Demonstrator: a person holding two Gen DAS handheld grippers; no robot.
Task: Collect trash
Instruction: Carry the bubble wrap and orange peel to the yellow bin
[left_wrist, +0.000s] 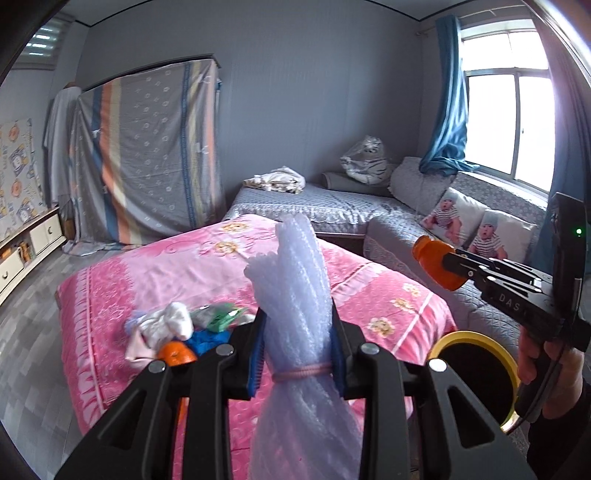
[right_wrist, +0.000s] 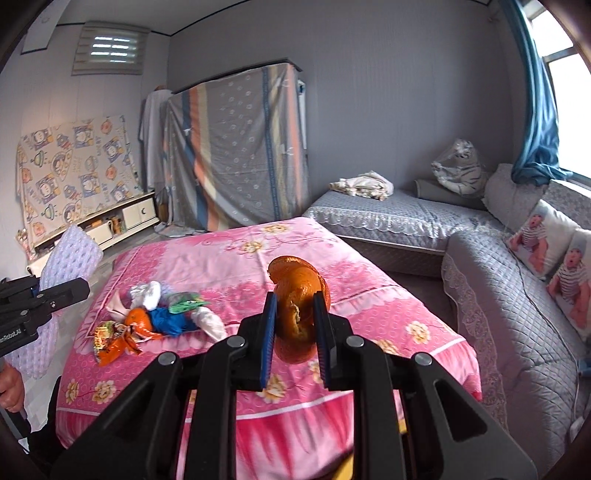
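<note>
On the pink bedspread (right_wrist: 229, 254), at ten o'clock of the right gripper (right_wrist: 294, 321), lie wrappers, tissue and a tangerine (right_wrist: 138, 318). That gripper pinches an orange peel (right_wrist: 299, 295); the left gripper (left_wrist: 298, 345) clamps a tied foam-net bundle (left_wrist: 295, 280).

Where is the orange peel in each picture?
Left wrist view: the orange peel is at the right, pinched in the right gripper above the grey sofa.
Right wrist view: the same peel sits in the middle, squeezed between the blue fingers, over the pink bedspread.
Shared landmark: the striped sheet hanging against the back wall.
</note>
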